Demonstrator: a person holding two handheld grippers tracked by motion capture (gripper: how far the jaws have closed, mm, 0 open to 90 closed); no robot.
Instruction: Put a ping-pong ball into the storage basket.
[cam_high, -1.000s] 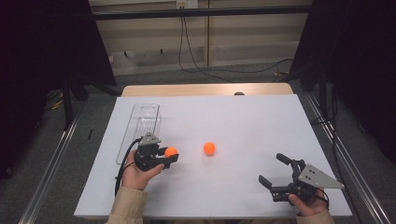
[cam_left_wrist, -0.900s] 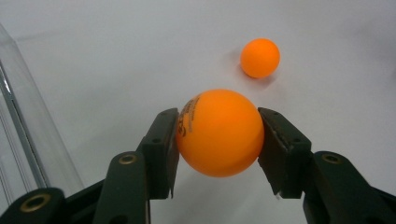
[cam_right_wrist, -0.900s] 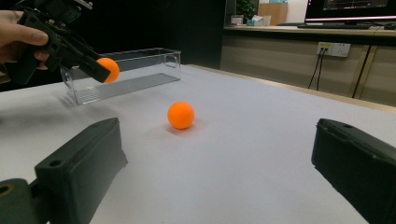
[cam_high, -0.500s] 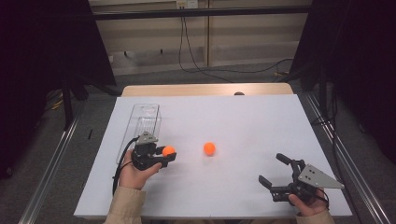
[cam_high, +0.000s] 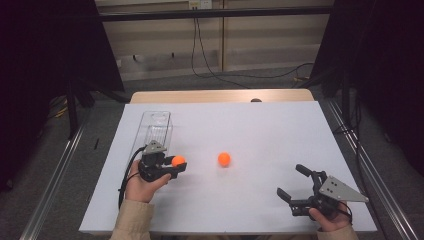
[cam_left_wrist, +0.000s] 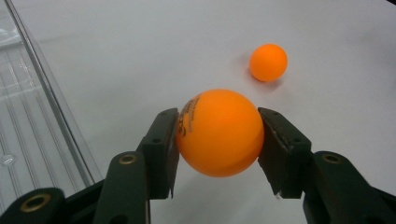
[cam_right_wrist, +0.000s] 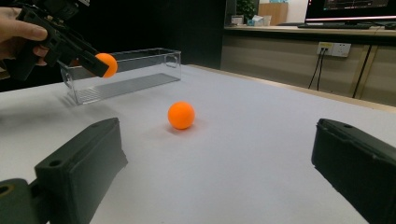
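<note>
My left gripper (cam_high: 176, 166) is shut on an orange ping-pong ball (cam_left_wrist: 219, 132) and holds it a little above the white table, just right of a clear plastic box (cam_high: 156, 129). The held ball (cam_high: 178, 161) also shows in the right gripper view (cam_right_wrist: 107, 64), in front of the box (cam_right_wrist: 126, 73). A second orange ball (cam_high: 224, 159) (cam_left_wrist: 267, 62) (cam_right_wrist: 181, 115) lies loose on the table's middle. My right gripper (cam_high: 293, 183) stands open near the front right edge, nothing between its jaws, pointing toward the loose ball.
The white table top (cam_high: 260, 130) has a wooden strip (cam_high: 220, 96) along its far edge. Cables (cam_high: 210, 60) run across the floor beyond. Metal rails (cam_high: 55, 175) flank the table on both sides.
The left gripper has lifted slightly and drifted a little toward the clear box with the ball in it. The loose ball and the right gripper have stayed put.
</note>
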